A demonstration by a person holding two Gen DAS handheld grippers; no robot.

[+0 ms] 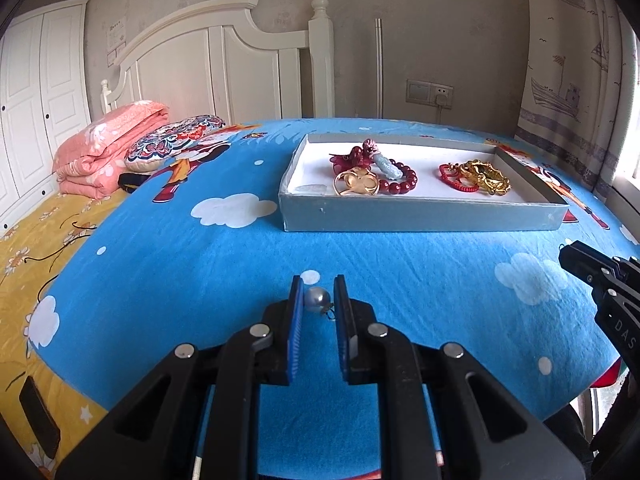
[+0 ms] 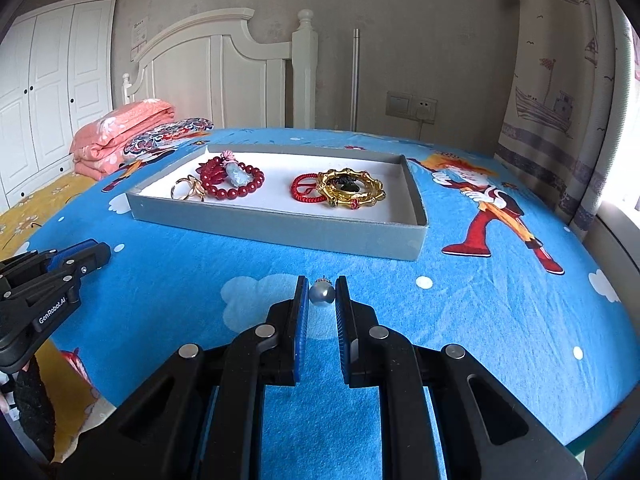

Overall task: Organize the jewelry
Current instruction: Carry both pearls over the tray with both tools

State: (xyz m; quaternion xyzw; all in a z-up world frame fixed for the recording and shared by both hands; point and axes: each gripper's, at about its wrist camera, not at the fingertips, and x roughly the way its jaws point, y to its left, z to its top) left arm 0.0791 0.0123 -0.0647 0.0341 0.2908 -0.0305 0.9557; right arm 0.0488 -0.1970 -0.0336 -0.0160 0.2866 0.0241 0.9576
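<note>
The grey tray (image 2: 280, 230) sits at twelve o'clock on the blue cloth (image 2: 460, 320), its near wall standing between both grippers and the jewelry inside — red bead bracelet (image 2: 236, 188), gold bangle (image 2: 352, 192), red cord (image 2: 304, 192).

The left gripper (image 1: 317, 300) pinches a pearl earring (image 1: 316, 300), hook toward four o'clock. The right gripper (image 2: 322, 294) pinches another pearl earring (image 2: 322, 294), its cap pointing to twelve.

In the left wrist view, the right gripper (image 1: 568, 254) is cut off by the right edge. A pale translucent piece (image 1: 314, 189) in the shallow grey cardboard tray (image 1: 420, 216) sits half hidden behind the near wall, too small to identify. In the right wrist view, a dark object (image 2: 345, 184) inside the gold bamboo-style bangle (image 2: 352, 190) stays unclear.
</note>
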